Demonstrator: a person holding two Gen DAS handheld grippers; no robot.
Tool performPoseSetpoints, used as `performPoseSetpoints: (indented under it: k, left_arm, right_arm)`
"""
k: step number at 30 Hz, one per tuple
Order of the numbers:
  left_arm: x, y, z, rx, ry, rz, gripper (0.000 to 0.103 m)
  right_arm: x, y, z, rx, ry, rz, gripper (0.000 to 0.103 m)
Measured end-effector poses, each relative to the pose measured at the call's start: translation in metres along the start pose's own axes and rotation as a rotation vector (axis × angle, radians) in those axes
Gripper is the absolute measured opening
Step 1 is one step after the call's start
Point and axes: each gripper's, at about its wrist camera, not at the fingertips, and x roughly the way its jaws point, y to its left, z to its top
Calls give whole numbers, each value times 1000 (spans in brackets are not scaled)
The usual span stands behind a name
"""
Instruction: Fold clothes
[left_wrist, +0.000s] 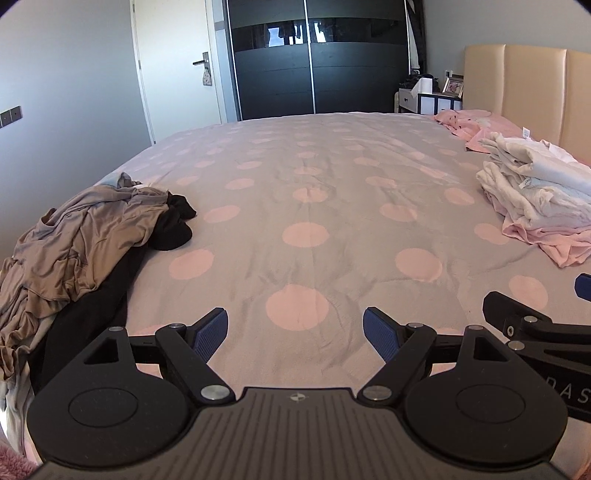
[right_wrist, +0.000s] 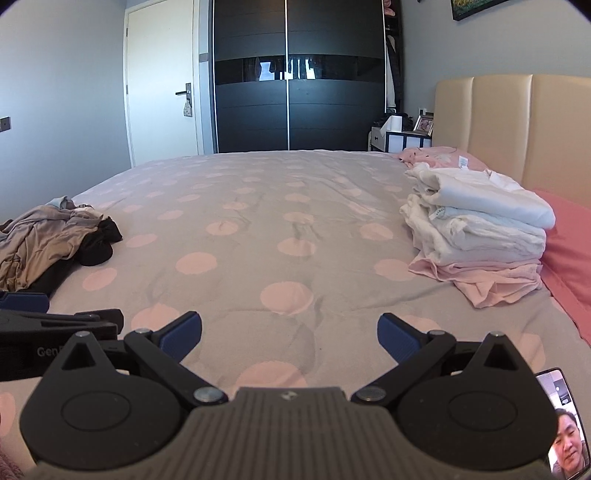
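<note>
Left wrist | left tool (left_wrist: 295, 334) spread; right tool (right_wrist: 289, 336) spread | unfolded heap (left_wrist: 79, 236) left (folded stack (right_wrist: 476, 236) right)

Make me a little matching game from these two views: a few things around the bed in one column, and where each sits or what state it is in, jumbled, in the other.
Things:
1. tan pile
2. white stack
3. left gripper
4. photo frame

Places or states:
A. folded, near the headboard
B. open, holding nothing, above the bed
C. on the nightstand
D. crumpled, at the bed's left edge

Pairs: 1-D, 2-A, 3-B, 4-C
</note>
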Motion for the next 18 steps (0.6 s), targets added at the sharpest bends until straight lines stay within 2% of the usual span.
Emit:
performPoseSetpoints:
  k: [18]
  left_arm:
    - [-2,-2,0,-5,-11,0,80]
  right_arm:
    - [-3,0,2,-14,-23,-5,102]
